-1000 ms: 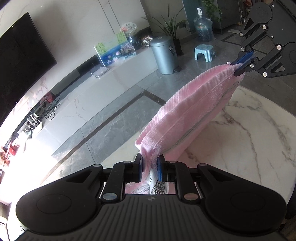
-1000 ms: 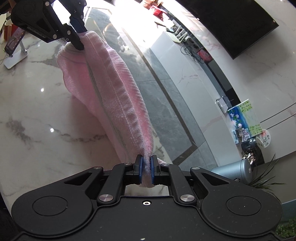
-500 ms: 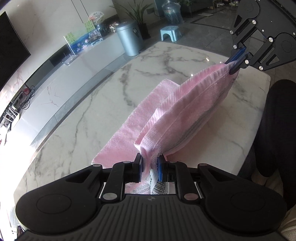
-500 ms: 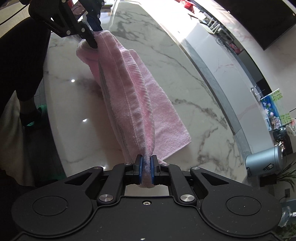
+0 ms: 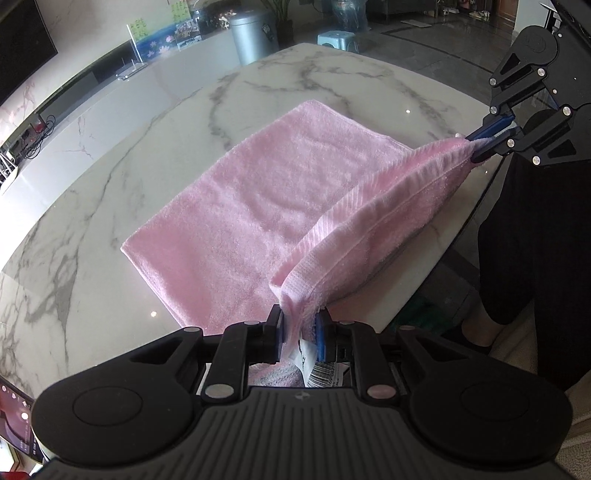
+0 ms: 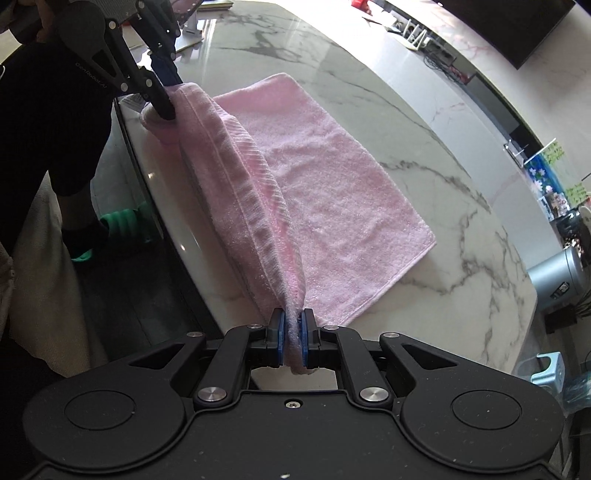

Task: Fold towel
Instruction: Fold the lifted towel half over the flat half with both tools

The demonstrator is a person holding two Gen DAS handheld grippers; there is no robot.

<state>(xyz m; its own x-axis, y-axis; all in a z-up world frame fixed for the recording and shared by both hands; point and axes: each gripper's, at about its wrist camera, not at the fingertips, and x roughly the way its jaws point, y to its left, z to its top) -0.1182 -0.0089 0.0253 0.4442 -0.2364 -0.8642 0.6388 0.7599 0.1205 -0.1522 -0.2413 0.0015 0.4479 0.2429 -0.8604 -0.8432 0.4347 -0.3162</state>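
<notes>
1. Table [image 5: 155, 155]: white marble top with grey veins, glossy, rounded edge nearest the person.
2. Towel [image 5: 251, 206]: pink, most of it flat on the table; the near edge is lifted off the top and strung between the two tongs.
3. Left gripper [image 5: 300, 334]: blue pads closed tight on one corner of the raised edge; a white barcode label [image 5: 317, 369] hangs just behind them.
4. Right gripper [image 6: 291, 341]: pads pinched on the other corner, towel bunched between them.
5. Room: long white console [image 5: 110, 96] by the wall, dark TV [image 5: 22, 40] above it, grey bin [image 5: 253, 35], blue stool [image 5: 338, 38], grey tiled floor.
6. Person: dark-clothed legs [image 6: 55, 122] at the table edge, green slipper [image 6: 122, 221] below.
7. Hard to make out: small items on the console are blurred; a reddish screen [image 5: 14, 417], possibly a phone, is cut off at the frame edge.
</notes>
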